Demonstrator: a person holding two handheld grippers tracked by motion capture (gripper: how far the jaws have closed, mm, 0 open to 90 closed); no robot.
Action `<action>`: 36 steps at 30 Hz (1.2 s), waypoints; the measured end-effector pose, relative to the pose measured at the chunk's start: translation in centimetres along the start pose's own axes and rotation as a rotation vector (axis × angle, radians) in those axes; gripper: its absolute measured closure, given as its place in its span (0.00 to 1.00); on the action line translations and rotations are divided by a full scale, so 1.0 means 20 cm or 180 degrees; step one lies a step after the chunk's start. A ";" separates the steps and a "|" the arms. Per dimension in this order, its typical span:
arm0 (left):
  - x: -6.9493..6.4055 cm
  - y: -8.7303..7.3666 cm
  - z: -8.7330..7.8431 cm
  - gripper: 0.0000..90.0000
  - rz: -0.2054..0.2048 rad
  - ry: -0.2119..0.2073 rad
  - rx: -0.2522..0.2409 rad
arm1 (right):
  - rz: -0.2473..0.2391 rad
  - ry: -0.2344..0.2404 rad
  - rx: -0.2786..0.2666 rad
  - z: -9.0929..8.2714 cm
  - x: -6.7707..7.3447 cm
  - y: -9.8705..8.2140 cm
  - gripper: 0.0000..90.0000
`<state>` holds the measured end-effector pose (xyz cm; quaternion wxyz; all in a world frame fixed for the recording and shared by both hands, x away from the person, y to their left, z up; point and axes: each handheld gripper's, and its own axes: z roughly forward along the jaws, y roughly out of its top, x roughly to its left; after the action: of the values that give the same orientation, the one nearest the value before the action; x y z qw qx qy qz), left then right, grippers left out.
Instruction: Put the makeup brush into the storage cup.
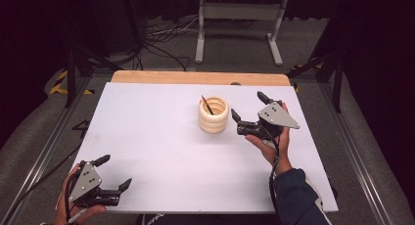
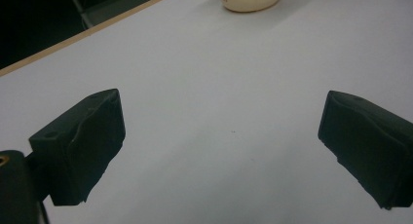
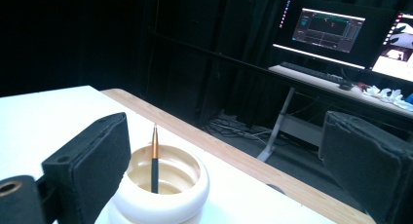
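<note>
Right tongs [image 1: 248, 107] (gaping) just beside pen holder [image 1: 213, 115].

A white board [image 1: 161, 151] covers the tabletop, bare wood [image 1: 195, 78] showing along its far edge. Beyond, cables [image 1: 161, 36] sprawl across grey floor, and lit monitors [image 3: 331, 31] glow on a desk.

No legible txt or labels anywhere.

Pen [image 1: 207, 105] in holder [image 1: 214, 118], right gripper [image 1: 248, 109] just beside; left gripper [image 1: 115, 172] well apart, near corner.
</note>
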<state>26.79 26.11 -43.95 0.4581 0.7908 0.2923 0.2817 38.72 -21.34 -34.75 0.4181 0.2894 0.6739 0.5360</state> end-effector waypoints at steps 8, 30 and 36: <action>0.00 0.00 0.00 0.04 0.0003 -0.0001 0.0002 | 0.0000 0.0012 -0.0016 -0.04 0.00 -0.02 0.05; 0.00 0.00 0.00 0.05 0.0018 0.0011 0.0010 | -0.0141 -0.0074 -0.0045 -0.19 -0.04 -0.04 0.04; 0.00 0.00 0.00 0.05 0.0015 0.0007 0.0013 | -0.0191 -0.0077 -0.0083 -0.23 -0.03 -0.04 0.04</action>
<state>26.82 26.05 -43.95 0.4555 0.7921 0.2915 0.2831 35.00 -24.21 -35.08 0.4458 0.2700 0.6702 0.5284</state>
